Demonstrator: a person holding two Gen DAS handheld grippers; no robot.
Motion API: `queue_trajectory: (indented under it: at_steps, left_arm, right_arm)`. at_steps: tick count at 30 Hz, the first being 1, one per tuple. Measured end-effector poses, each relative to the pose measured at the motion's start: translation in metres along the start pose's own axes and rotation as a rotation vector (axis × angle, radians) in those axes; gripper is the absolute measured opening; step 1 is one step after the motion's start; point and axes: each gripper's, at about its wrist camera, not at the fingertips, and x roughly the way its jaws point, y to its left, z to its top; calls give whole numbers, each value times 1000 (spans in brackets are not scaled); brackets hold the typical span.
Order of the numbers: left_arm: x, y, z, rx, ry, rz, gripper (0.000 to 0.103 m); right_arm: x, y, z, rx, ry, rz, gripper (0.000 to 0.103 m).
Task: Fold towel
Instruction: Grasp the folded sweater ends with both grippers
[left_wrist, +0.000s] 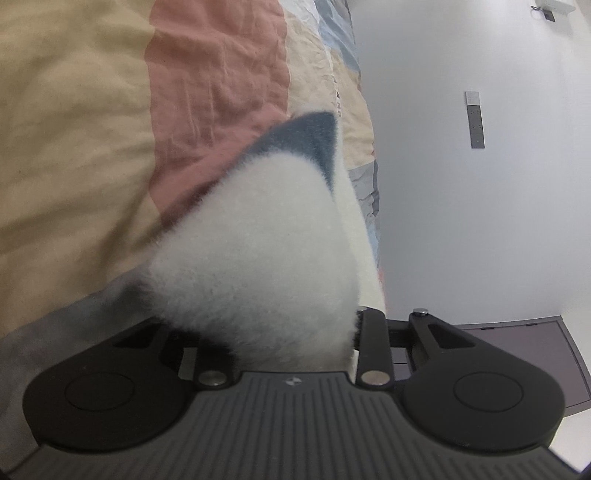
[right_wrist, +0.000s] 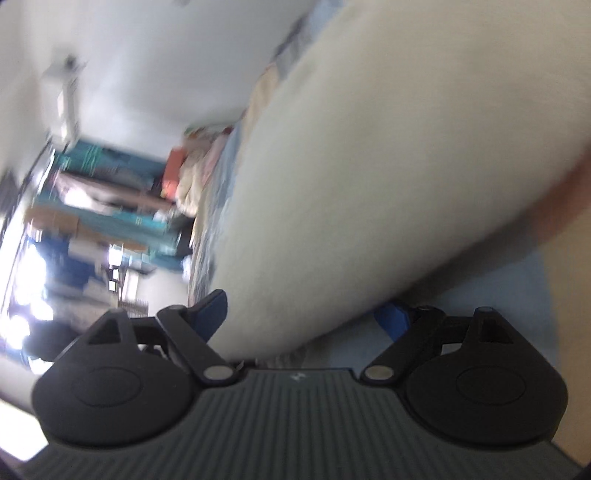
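Left gripper (left_wrist: 280, 332) is clamped on a bunched corner of the fluffy white towel with a grey-blue edge (left_wrist: 266, 236), which rises over the wrinkled patchwork bedspread of cream, pink and pale blue (left_wrist: 92, 122). Right gripper (right_wrist: 306, 314) stands wide, its blue-tipped fingers (right_wrist: 210, 306) spread either side of the blurred white towel (right_wrist: 369, 166) without pressing it. Beyond lies a white wall (left_wrist: 461, 221).

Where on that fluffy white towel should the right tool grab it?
Best guess: the towel's near edge, approached straight ahead. The fabric already lies between the right tool's spread fingers, so closing there should pinch it.
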Motion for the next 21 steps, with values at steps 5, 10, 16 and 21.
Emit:
queue_trajectory:
  at_steps: [5, 10, 16, 21]
  left_arm:
    - [-2, 0, -2, 4, -1, 0, 38]
    - [-2, 0, -1, 17, -4, 7, 38]
    - [-2, -2, -2, 32, -12, 19, 39]
    - [-3, 0, -3, 22, -23, 20, 39]
  right_arm:
    - [-24, -26, 10, 210, -135, 18, 87]
    - [-50, -36, 8, 304, -238, -8, 87]
    - [-61, -32, 12, 299, -296, -51, 90]
    - [-60, -45, 12, 350, -317, -88, 88]
